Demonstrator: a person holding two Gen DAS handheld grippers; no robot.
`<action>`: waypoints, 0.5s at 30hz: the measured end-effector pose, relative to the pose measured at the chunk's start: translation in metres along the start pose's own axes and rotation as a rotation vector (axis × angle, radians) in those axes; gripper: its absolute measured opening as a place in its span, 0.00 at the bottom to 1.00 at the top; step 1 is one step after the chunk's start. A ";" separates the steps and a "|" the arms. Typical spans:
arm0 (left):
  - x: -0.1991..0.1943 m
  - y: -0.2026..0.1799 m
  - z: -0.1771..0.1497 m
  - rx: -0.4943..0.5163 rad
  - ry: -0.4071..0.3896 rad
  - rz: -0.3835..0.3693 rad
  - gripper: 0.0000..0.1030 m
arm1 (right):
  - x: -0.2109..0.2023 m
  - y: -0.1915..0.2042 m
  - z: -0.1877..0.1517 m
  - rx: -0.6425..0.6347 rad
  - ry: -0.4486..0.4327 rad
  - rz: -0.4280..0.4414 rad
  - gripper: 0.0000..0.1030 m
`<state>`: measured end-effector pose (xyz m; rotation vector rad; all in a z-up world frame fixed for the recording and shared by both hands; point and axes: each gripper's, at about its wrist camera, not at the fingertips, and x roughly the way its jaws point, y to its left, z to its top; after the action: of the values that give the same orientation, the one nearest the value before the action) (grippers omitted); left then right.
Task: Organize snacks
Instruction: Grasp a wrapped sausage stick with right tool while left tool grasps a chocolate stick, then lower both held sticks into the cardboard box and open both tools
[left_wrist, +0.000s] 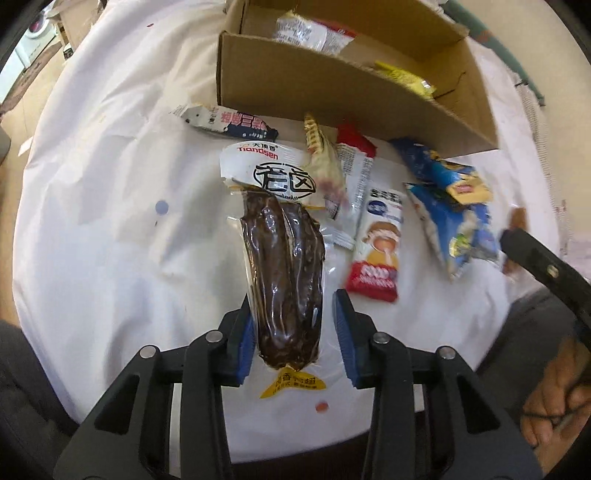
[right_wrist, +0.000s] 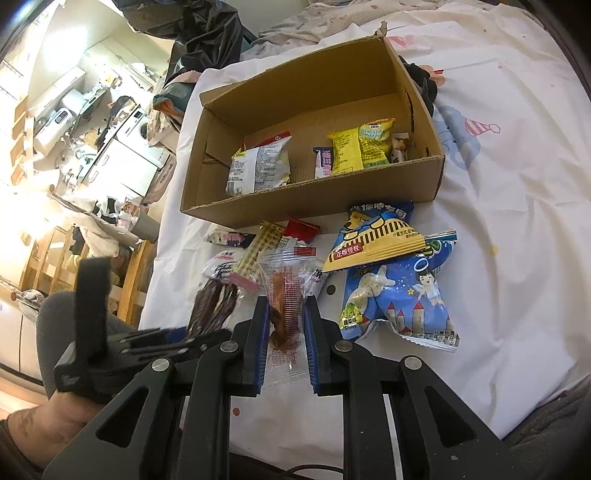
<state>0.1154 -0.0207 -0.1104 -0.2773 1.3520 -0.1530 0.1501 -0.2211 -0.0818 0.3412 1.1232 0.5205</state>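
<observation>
A: How many snacks are lying outside the cardboard box (right_wrist: 317, 201)?

B: I am counting about eight on the white sheet (left_wrist: 110, 206). From the left: one navy and white bar (left_wrist: 231, 120), one long brown meat pack (left_wrist: 284, 273), one yellow checked wrapper (left_wrist: 321, 155), one red and white sachet (left_wrist: 356, 162), one white and red bar (left_wrist: 378, 243), two blue bags (left_wrist: 450, 225), and one clear pack with an orange strip (right_wrist: 286, 306).

A: And inside the box?

B: I am seeing four: a white bag (right_wrist: 258, 170), a small purple stick (right_wrist: 324, 162), a yellow bag (right_wrist: 360, 149) and a small brown packet (right_wrist: 400, 146).

A: What are the grippers doing?

B: The left gripper (left_wrist: 293, 332) is standing with jaws spread on both sides of the meat pack, the left pad touching it. The right gripper (right_wrist: 284, 343) is closing its jaws around the clear pack; I cannot tell if they are pinching it.

A: The room?

B: A cluttered room with a washing machine (right_wrist: 140, 122) is showing on the left. The sheet's left part and right part are lying free.
</observation>
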 end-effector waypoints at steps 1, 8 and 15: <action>-0.007 0.001 -0.006 -0.001 -0.006 -0.014 0.33 | 0.000 0.000 0.000 0.000 0.001 0.001 0.18; -0.048 0.019 -0.014 -0.011 -0.096 -0.046 0.33 | -0.004 0.005 0.002 -0.014 -0.021 0.029 0.18; -0.085 0.030 0.027 -0.006 -0.224 -0.043 0.33 | -0.024 0.009 0.011 -0.015 -0.076 0.079 0.18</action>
<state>0.1225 0.0341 -0.0341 -0.3194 1.1246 -0.1493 0.1500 -0.2274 -0.0548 0.3905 1.0355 0.5806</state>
